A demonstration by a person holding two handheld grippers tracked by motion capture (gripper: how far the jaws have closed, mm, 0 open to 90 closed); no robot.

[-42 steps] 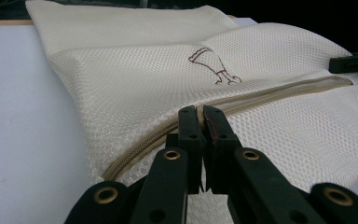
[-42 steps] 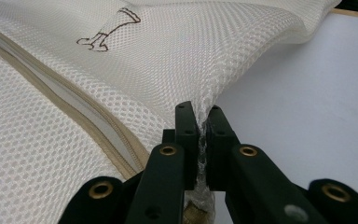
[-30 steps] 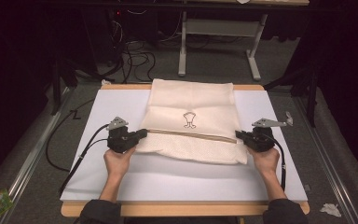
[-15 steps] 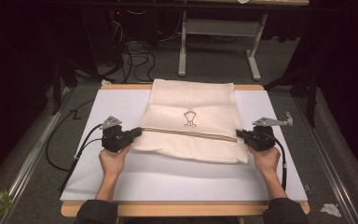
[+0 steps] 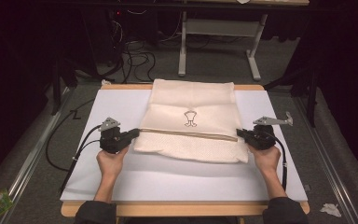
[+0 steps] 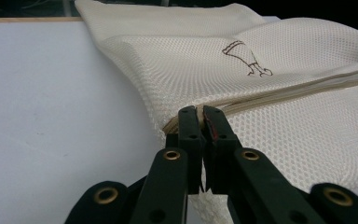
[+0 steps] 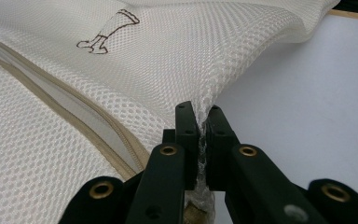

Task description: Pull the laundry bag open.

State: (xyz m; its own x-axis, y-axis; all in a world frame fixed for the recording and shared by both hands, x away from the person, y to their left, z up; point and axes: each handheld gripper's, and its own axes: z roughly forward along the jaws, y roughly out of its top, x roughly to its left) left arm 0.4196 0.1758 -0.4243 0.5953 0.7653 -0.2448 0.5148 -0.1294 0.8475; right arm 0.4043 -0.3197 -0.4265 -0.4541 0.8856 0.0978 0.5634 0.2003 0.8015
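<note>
Left gripper (image 5: pixel 131 135): jaws clamping the mesh bag (image 5: pixel 192 122) at centre-left, having edged slightly outward.
Right gripper (image 5: pixel 240 133): jaws pinching its centre-right edge, staying put.
Meaning: fold line is tautening.

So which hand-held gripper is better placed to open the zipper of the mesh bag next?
Probably the left hand-held gripper: it is shut on the mesh bag right at the zipper end. The right hand-held gripper pinches mesh beside the zipper, so it can hold.
</note>
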